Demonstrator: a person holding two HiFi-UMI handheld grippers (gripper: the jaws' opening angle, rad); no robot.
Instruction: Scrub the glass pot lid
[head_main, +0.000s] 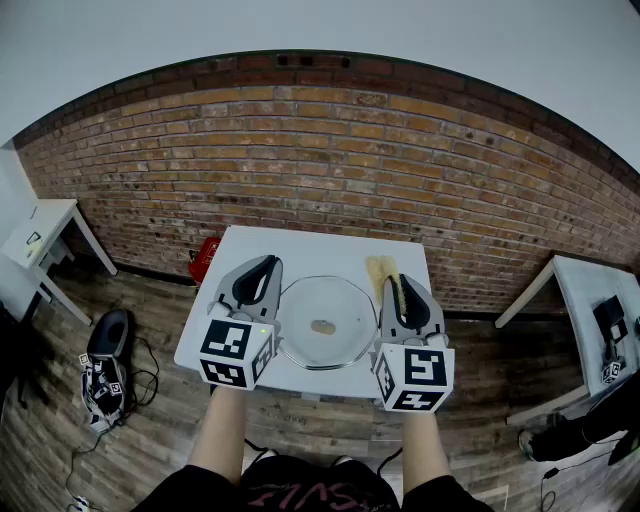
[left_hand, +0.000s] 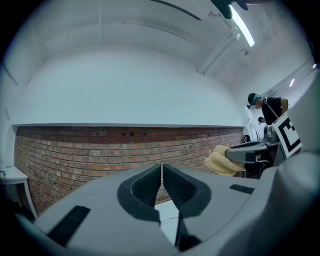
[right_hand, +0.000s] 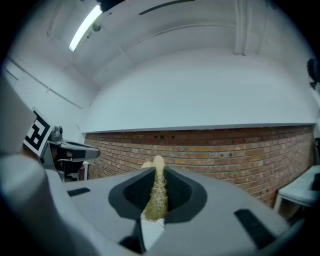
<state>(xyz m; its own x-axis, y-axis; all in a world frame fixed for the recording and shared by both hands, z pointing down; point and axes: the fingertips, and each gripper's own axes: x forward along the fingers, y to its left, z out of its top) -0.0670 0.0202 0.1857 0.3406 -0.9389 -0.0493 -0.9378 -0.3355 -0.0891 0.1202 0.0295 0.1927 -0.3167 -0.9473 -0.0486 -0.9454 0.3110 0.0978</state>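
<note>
A round glass pot lid with a knob in its middle lies flat on the white table. My left gripper hovers just left of the lid, shut and empty; in the left gripper view its pads meet with nothing between them. My right gripper is held just right of the lid, shut on a yellow scrubbing sponge that sticks out past the fingertips. In the right gripper view the sponge is squeezed thin between the pads. Both grippers point level toward the brick wall.
A brick wall runs behind the table. A red object sits on the floor by the table's far left corner. Other white tables stand at left and right. Cables and a dark device lie on the wooden floor.
</note>
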